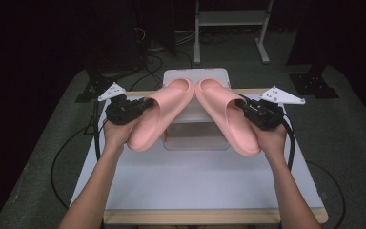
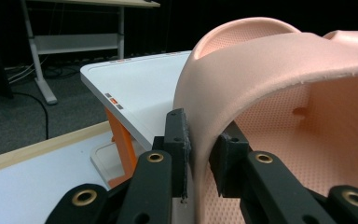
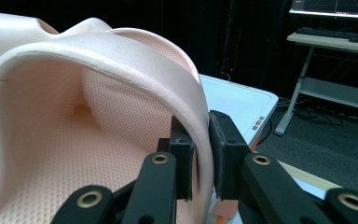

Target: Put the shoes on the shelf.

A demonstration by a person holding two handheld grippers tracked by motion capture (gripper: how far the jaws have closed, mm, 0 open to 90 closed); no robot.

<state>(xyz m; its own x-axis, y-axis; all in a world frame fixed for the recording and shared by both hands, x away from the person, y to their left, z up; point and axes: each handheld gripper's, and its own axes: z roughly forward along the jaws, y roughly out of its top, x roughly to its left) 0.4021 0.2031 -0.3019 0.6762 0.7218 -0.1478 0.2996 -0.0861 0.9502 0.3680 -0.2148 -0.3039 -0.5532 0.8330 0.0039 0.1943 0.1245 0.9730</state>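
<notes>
Two pink foam slippers hang in the air above the white table [image 1: 195, 176]. The left slipper [image 1: 159, 114] is gripped at its outer strap edge by my left gripper [image 1: 145, 105], jaws shut on the strap [image 2: 200, 135]. On the other side, my right gripper [image 1: 242, 104] is shut on the strap edge [image 3: 200, 140] of the right slipper [image 1: 226, 114]. The toes of both slippers point away from me and nearly meet over a white storage box [image 1: 198, 78]. In the left gripper view the left slipper [image 2: 279, 93] shows its dimpled footbed; the right gripper view shows the right slipper [image 3: 74, 116] likewise.
The white box [image 2: 140, 88] with orange parts stands at the table's far middle edge. Cables [image 1: 76, 143] trail off the left side and another [image 1: 291, 143] off the right. A metal desk frame [image 1: 231, 28] stands on the floor beyond. A desk with keyboard [image 3: 335, 35] shows far right.
</notes>
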